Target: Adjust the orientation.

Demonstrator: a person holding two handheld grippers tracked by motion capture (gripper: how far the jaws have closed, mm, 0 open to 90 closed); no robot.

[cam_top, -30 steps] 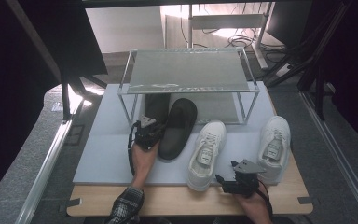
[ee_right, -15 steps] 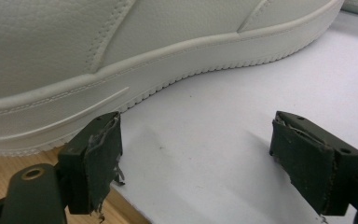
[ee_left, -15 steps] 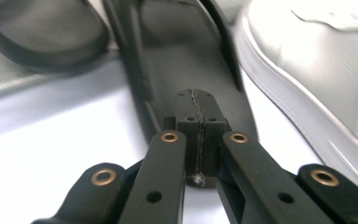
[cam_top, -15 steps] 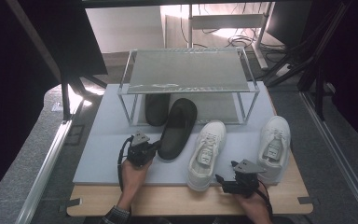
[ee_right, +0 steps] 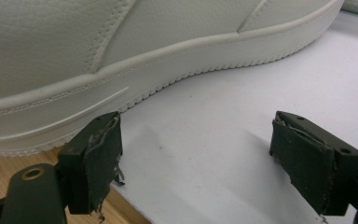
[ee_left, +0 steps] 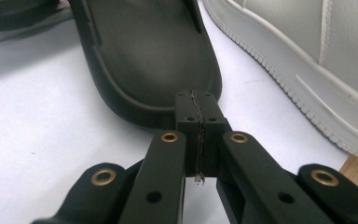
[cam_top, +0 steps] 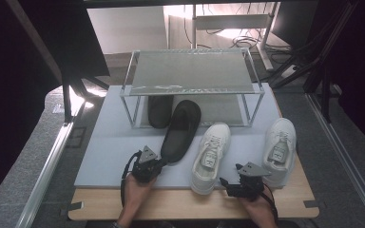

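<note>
High view: left tool (cam_top: 156,161) clenched (nothing gripped) just behind black slipper (cam_top: 180,130) heel; right tool (cam_top: 229,184) released beside white sneaker (cam_top: 211,156).

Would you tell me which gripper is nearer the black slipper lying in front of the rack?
Left. The left gripper sits at the black slipper's heel; the right gripper sits between two sneakers.

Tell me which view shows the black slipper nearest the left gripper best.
The high view: the whole black slipper lies there, its toe under the rack, its heel beside the left gripper. The left gripper view gives only its heel end, close up behind the shut jaws. The right gripper view faces a white sneaker.
</note>
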